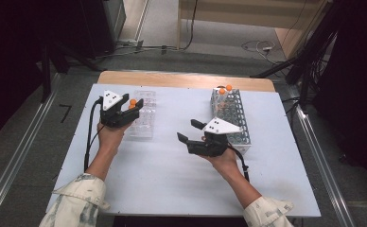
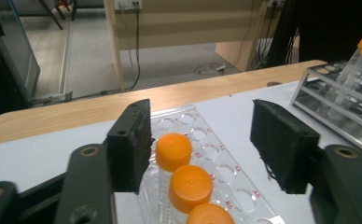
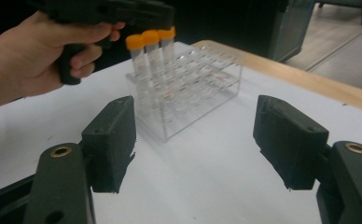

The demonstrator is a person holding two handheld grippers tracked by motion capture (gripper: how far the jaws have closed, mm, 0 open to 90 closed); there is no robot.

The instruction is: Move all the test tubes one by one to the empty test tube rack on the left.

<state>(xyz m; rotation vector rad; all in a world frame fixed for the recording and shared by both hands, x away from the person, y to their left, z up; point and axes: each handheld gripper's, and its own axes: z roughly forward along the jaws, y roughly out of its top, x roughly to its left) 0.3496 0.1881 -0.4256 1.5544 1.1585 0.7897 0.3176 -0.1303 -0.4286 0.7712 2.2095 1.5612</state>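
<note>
A clear plastic tube rack (image 1: 144,120) stands on the white board at the left. Three orange-capped tubes (image 2: 191,182) stand in a row in it. My left gripper (image 1: 133,105) hovers right over them and is open; in the left gripper view (image 2: 200,140) the farthest cap (image 2: 173,150) sits close beside the left pad, with a wide gap to the right pad. My right gripper (image 1: 188,130) is open at mid-table with nothing between its jaws. It points at the clear rack (image 3: 193,88) and the tubes (image 3: 151,37).
A metal wire rack (image 1: 231,118) stands at the right, just behind my right hand, with two orange-capped tubes (image 1: 225,89) at its far end. The white board (image 1: 172,175) lies on a wooden table (image 1: 186,79). Cables and dark stands surround the table.
</note>
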